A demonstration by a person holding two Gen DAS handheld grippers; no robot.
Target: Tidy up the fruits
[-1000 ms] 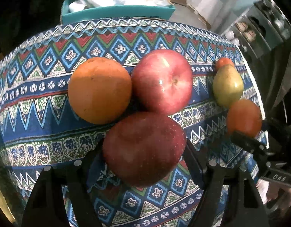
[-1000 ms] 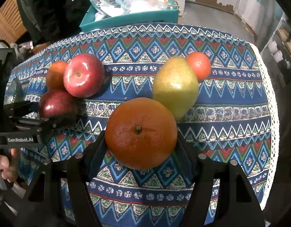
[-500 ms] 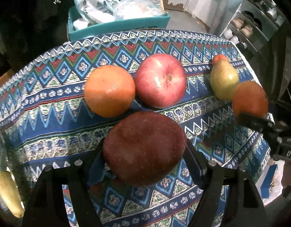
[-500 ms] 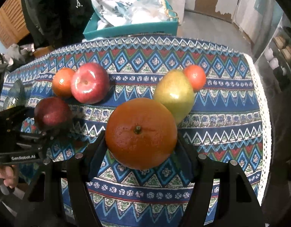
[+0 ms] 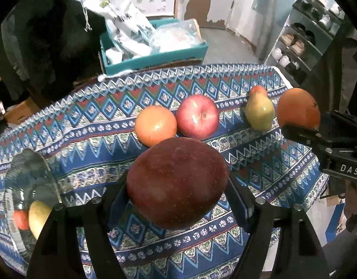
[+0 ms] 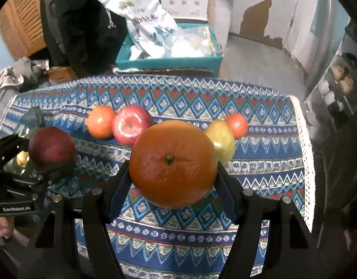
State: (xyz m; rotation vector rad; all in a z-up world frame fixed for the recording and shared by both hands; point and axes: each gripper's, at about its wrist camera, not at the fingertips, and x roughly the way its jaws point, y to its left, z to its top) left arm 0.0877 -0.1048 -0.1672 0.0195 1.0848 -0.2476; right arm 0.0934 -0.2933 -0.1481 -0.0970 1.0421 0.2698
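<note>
My left gripper [image 5: 178,186] is shut on a dark red apple [image 5: 178,181] and holds it above the patterned tablecloth [image 5: 97,125]. My right gripper [image 6: 172,174] is shut on a large orange [image 6: 172,162], also lifted off the cloth. Each shows in the other's view: the orange [image 5: 299,111] at the right, the dark apple [image 6: 51,147] at the left. On the cloth lie a smaller orange [image 5: 155,125] touching a bright red apple [image 5: 198,116], and further right a green-yellow pear [image 5: 259,114] with a small red-orange fruit [image 5: 258,90] behind it.
A clear glass bowl [image 5: 27,181] stands at the table's left end with a pear and a small red fruit in it. Behind the table sits a teal box [image 6: 169,58] of bags. A shoe rack [image 5: 306,34] is at the right. A hand [image 6: 1,225] holds the left gripper.
Both grippers have risen with their fruit, so the table looks farther away. The glass bowl has come into the left wrist view.
</note>
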